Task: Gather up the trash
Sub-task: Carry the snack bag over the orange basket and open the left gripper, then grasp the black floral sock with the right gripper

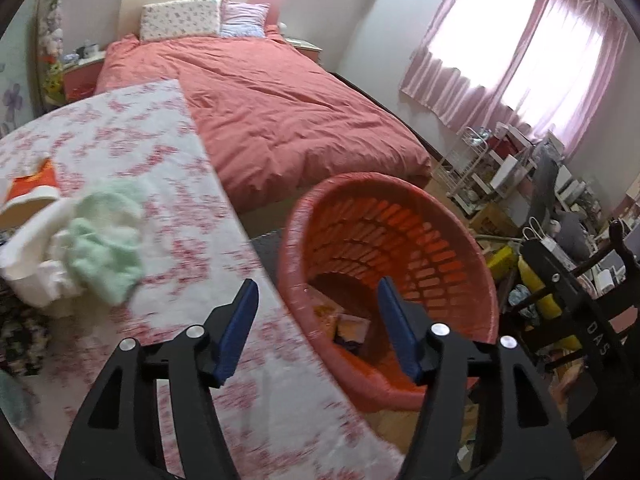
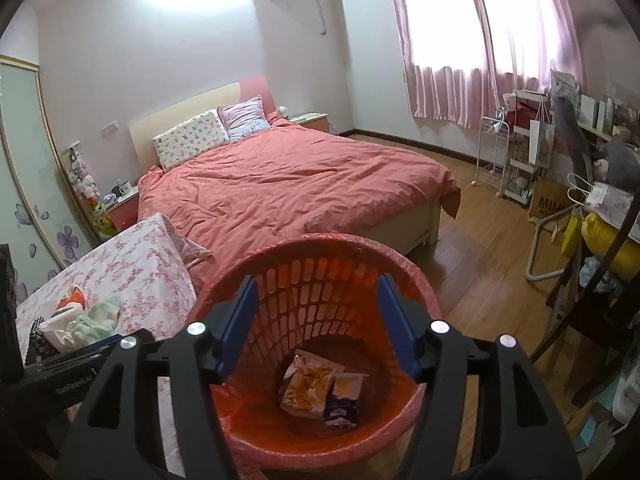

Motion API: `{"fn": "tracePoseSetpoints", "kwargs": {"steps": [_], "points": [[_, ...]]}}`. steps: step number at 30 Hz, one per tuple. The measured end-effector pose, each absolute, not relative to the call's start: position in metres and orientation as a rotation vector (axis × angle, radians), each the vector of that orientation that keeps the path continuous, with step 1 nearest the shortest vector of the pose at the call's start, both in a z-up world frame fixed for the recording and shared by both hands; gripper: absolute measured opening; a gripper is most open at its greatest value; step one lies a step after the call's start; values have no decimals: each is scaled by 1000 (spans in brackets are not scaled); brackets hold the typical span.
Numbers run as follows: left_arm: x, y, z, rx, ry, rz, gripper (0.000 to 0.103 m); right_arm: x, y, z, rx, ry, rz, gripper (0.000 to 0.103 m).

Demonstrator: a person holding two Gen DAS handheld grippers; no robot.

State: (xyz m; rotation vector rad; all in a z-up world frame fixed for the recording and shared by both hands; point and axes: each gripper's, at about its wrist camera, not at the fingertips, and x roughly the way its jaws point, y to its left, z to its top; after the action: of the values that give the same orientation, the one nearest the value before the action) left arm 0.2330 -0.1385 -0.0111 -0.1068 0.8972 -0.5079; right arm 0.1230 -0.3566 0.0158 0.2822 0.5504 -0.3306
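Between pickups; both sets of jaws wide, empty; right gripper over bin, two wrappers inside; next: swing left gripper to counter, grasp paper cup.

Left gripper open, empty, beside red basket

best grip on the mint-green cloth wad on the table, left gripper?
Judging by the views, come from above with the left gripper, open and empty, and pinch the raised crumpled fold at the top of the green cloth. It lies soft and bunched on the floral tablecloth, touching the white paper wad, so side entry would snag that.
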Motion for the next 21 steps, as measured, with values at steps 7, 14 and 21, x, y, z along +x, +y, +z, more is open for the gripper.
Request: {"fn": "tracePoseSetpoints", "kwargs": {"steps": [7, 14, 21], "points": [[218, -88, 1, -70, 836, -399, 69, 123, -316, 27, 233, 549, -266, 63], [208, -21, 17, -67, 762, -271, 70, 132, -257, 28, 184, 583, -146, 63], [201, 63, 20, -94, 712, -87, 73, 143, -182, 25, 148, 620, 12, 63]]}}
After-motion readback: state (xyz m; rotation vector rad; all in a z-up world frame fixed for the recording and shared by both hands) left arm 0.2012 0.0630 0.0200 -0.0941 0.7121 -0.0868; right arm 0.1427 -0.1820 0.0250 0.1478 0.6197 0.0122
